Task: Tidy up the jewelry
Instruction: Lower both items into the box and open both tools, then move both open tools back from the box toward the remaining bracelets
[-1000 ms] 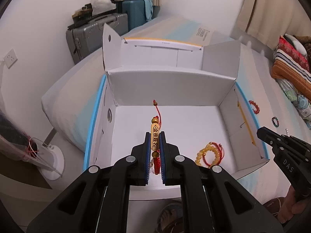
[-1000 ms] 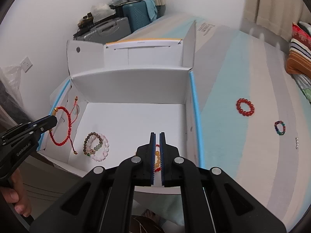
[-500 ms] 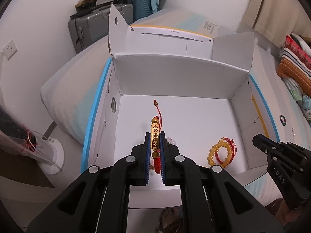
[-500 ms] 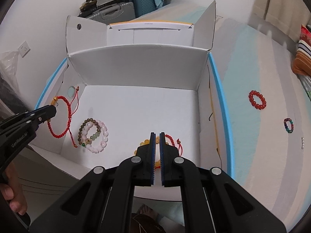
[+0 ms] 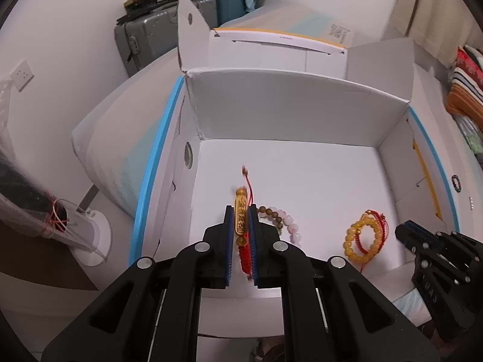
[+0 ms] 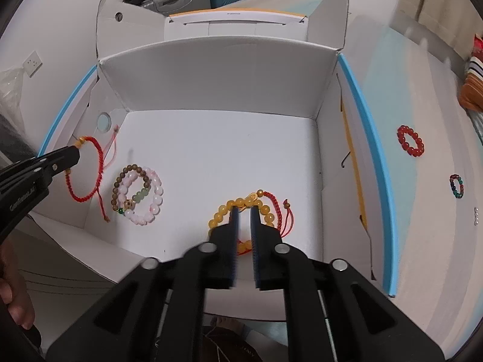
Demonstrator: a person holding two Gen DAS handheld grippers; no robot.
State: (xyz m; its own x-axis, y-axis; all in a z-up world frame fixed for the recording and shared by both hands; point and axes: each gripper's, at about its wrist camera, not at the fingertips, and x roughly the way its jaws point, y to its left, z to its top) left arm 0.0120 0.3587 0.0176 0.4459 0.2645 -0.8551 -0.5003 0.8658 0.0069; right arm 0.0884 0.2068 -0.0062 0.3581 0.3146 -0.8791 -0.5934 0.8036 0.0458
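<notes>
Inside the open white cardboard box (image 6: 217,157), the left gripper (image 5: 240,232) pinches a red cord bracelet with a gold bar (image 5: 240,220); released carelessly, it could tangle with the pink-and-brown bead bracelets (image 6: 137,194) beside it. The right gripper (image 6: 244,220) is opening, slightly parted over the yellow bead bracelet (image 6: 241,203), gripping nothing.
</notes>
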